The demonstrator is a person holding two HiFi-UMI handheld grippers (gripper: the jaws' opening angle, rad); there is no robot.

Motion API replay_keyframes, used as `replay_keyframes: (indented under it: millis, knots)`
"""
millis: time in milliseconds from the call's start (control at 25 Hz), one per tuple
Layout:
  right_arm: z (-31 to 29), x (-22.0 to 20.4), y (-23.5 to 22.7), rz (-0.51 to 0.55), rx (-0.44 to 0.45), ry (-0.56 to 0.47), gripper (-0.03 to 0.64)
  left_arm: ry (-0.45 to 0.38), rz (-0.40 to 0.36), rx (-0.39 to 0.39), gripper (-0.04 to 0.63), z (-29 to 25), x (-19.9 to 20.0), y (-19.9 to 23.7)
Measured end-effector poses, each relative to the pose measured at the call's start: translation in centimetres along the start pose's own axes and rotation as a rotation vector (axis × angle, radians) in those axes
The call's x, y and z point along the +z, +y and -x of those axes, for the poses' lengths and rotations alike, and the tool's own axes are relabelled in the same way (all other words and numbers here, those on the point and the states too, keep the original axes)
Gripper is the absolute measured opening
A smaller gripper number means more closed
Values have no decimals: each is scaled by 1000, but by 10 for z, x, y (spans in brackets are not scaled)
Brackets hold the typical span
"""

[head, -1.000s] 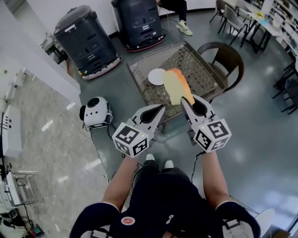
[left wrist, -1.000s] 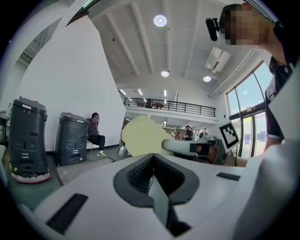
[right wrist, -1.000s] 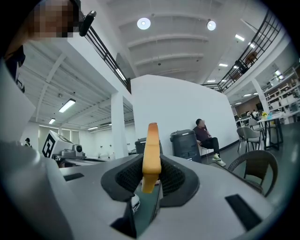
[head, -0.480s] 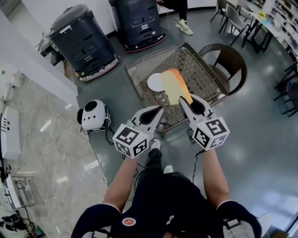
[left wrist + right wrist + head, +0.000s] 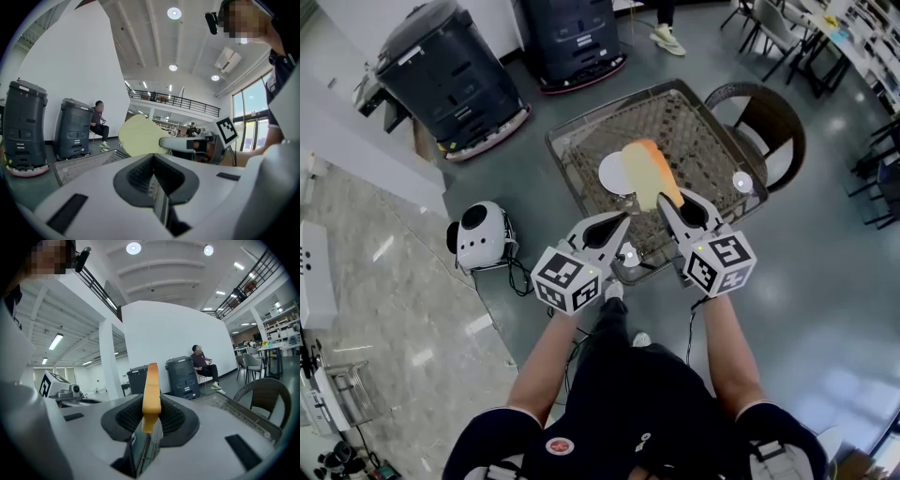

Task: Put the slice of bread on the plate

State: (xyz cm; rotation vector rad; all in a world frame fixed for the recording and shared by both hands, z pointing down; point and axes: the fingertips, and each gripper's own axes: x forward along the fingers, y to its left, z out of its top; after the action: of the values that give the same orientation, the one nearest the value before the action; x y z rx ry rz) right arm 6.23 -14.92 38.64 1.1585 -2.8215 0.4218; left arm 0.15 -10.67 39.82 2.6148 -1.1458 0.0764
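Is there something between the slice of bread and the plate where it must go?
Nothing visible does. The right gripper holds the slice of bread over the table. The visible part of the plate is bare, and the left gripper is off to the side.

Grey floor [image 5: 825,272], white wall [image 5: 159,333], ceiling lights [image 5: 133,248]; wicker table [image 5: 698,131] ahead of the right gripper [image 5: 665,201], wicker chair [image 5: 759,117] to its right.

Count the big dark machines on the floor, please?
2. One machine stands at upper left; the second machine stands right of it, beyond the table. Others may be out of view.
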Motion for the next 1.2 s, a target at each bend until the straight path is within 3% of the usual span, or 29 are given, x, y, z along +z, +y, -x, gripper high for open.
replay_keyframes:
  millis: [520,1200]
  knots:
    - [-103,-66,-42,-95,-66,169,89,106,34,3,6,-32,-39,98]
    - [-186,-178,-84,-192,-110,405,89,226,109,-11,6,-55,-92,152]
